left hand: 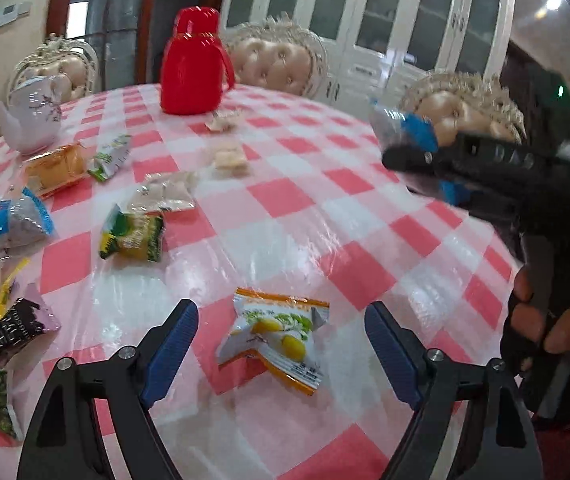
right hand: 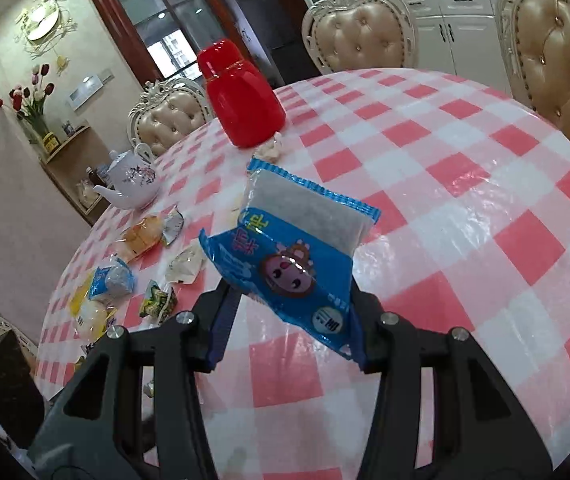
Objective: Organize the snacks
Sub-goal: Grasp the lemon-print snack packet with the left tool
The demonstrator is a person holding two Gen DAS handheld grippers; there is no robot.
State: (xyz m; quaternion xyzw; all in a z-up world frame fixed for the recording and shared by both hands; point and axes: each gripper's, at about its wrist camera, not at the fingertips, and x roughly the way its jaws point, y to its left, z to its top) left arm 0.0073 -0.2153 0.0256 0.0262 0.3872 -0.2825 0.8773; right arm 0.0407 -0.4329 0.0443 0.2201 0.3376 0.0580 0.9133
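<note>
My left gripper stands open low over the checked table, its blue pads on either side of an orange-and-white mango snack packet that lies flat; neither pad touches it. My right gripper is shut on a blue snack packet and holds it up above the table. In the left wrist view that right gripper hangs at the right with the blue packet in its jaws, held by a gloved hand. Several other snack packets lie in a loose group at the left side of the table.
A red jug stands at the far middle of the table, a white teapot at the far left. Two small pale sweets lie near the jug. Padded chairs ring the table. Pink-checked tablecloth lies bare at the right.
</note>
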